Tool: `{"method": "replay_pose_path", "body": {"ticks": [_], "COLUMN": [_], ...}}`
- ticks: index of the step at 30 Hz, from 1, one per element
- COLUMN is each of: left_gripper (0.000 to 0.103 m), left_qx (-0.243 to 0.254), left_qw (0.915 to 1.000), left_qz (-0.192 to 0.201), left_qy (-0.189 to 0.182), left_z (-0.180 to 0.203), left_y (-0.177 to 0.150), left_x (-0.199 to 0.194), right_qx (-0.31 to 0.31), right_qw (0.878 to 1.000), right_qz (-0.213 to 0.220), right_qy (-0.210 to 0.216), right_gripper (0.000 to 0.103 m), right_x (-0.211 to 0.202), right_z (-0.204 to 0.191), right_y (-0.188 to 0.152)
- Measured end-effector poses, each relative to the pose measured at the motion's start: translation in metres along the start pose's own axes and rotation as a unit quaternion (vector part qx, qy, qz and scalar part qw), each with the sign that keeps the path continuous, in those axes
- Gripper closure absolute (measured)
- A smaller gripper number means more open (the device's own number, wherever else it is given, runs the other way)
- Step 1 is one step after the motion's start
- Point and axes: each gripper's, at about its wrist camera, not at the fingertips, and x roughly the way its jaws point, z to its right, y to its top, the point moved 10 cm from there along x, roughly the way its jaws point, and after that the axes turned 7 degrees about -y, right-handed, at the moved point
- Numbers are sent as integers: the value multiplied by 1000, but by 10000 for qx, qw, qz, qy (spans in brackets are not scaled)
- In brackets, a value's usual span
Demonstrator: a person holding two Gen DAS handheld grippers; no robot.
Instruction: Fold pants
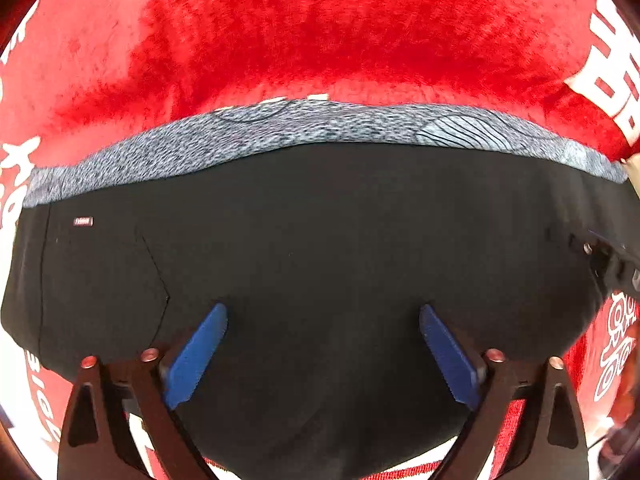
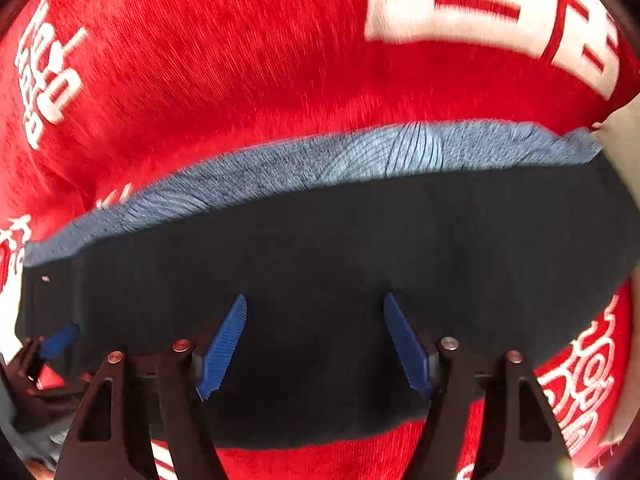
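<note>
Black pants point(image 1: 320, 240) lie folded flat on a red blanket, with a grey patterned waistband point(image 1: 280, 136) along the far edge and a small red label point(image 1: 83, 221) at the left. My left gripper point(image 1: 323, 312) is open just above the black cloth, holding nothing. The pants also fill the right wrist view point(image 2: 340, 248), waistband point(image 2: 320, 164) at the far side. My right gripper point(image 2: 315, 300) is open over the cloth, holding nothing. The left gripper's blue fingertip point(image 2: 60, 338) shows at the far left of the right wrist view.
The red fleece blanket point(image 1: 320, 32) with white printed characters point(image 2: 500, 8) covers the whole surface around the pants. A pale surface edge point(image 2: 624, 136) shows at the far right.
</note>
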Motion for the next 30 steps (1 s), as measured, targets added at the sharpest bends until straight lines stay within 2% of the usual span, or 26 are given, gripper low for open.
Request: {"method": "replay_pose_path", "body": {"ticks": [1, 2, 3, 7, 8, 10, 12, 13, 14, 15, 16, 17, 18, 19, 20, 21, 22, 24, 26, 28, 30], "left_gripper": [1, 1, 1, 0, 0, 0, 0, 0, 0, 0, 0, 0, 0, 0, 0, 0, 0, 0, 0, 0, 0], "left_qx": [-72, -108, -64, -55, -81, -102, -111, -117, -134, -166, -192, -218, -228, -239, -253, -260, -267, -289, -306, -325, -335], "left_qw": [9999, 9999, 9999, 9999, 9999, 9998, 9998, 9998, 9998, 9997, 9996, 9995, 9995, 9994, 9994, 9993, 9992, 9991, 9990, 9988, 9987], "left_qz": [-30, -36, -44, -101, -128, -145, -125, -116, -109, -105, -102, -92, -80, -68, -64, -69, -77, -107, -141, -168, -171], "left_qy": [-73, -120, -87, 9, 14, 44, 94, 117, 141, 162, 176, 197, 210, 226, 249, 265, 278, 294, 302, 322, 350], "left_z": [-1, -1, -4, 2, 2, 2, 5, 5, 6, 7, 7, 8, 7, 4, 5, 4, 4, 5, 5, 5, 5], "left_y": [-1, -1, -3, 2, 2, 3, 1, 3, 4, 2, 0, 0, -1, 1, 0, 1, 1, 1, 0, 0, -1], "left_x": [2, 2, 1, 4, 4, 6, 9, 8, 10, 8, 8, 8, 7, 12, 12, 13, 13, 12, 10, 11, 11], "right_qx": [-139, -274, -402, -1134, -1233, -1128, -782, -598, -424, -182, 113, 579, 829, 1149, 1261, 1288, 1242, 1118, 1292, 1600, 1370], "right_qw": [9997, 9995, 9990, 9935, 9923, 9921, 9951, 9961, 9968, 9976, 9979, 9966, 9949, 9919, 9905, 9899, 9910, 9933, 9876, 9834, 9861], "right_qz": [150, 90, 62, -16, -51, -43, 287, 425, 460, 408, 267, 113, 47, -58, -88, -86, -50, 140, 192, 139, 254], "right_qy": [130, 141, 192, -61, 39, 554, 536, 490, 491, 538, 573, 567, 566, 538, 546, 592, 496, -253, -867, -849, -905], "right_gripper": [13, 3, 0, 0, 0, 2, 2, 5, 16, 23, 37, 47, 51, 67, 88, 100, 103, 103, 103, 98, 97], "right_x": [-3, -2, -1, 4, 1, -11, -24, -27, -27, -23, -16, -4, 3, 17, 24, 28, 32, 28, 24, 14, -3], "right_z": [-4, -7, -11, -22, -23, -20, 5, 20, 30, 45, 63, 88, 103, 127, 141, 149, 164, 188, 222, 240, 238], "right_y": [-2, -8, -12, -24, -24, -17, 7, 20, 32, 44, 55, 67, 73, 82, 86, 88, 94, 106, 104, 95, 83]}}
